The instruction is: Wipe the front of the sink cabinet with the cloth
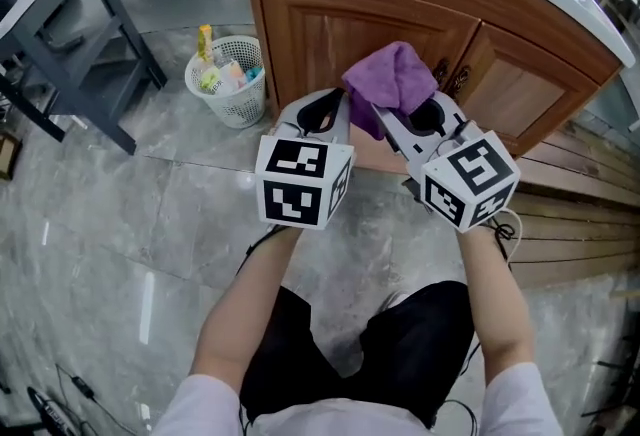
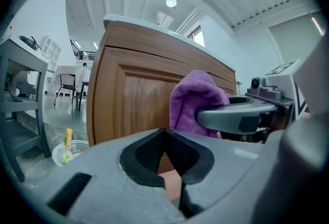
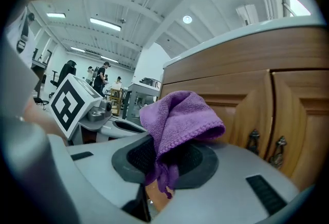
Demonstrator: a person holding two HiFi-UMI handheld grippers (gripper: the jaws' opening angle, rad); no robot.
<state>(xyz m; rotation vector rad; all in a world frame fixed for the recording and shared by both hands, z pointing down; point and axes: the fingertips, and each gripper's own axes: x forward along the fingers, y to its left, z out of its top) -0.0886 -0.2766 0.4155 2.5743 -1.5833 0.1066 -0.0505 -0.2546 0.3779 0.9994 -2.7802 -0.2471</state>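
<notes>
The wooden sink cabinet (image 1: 400, 14) stands right ahead, its panelled doors (image 3: 247, 110) facing me. My right gripper (image 1: 398, 116) is shut on a purple cloth (image 1: 388, 82), which bunches up above the jaws close to the cabinet front; whether it touches the wood I cannot tell. In the right gripper view the cloth (image 3: 180, 120) drapes over the black pads, with two dark door handles (image 3: 253, 142) just to its right. My left gripper (image 1: 322, 110) hangs beside it on the left, shut, with nothing in it. From the left gripper view (image 2: 165, 138) the cloth (image 2: 198, 102) is ahead and to the right.
A white wastebasket (image 1: 230, 79) holding bottles stands on the floor left of the cabinet. A dark table frame (image 1: 95, 44) is further left. Slatted wooden flooring (image 1: 580, 214) runs to the right of the cabinet. The marble floor (image 1: 120, 224) spreads below.
</notes>
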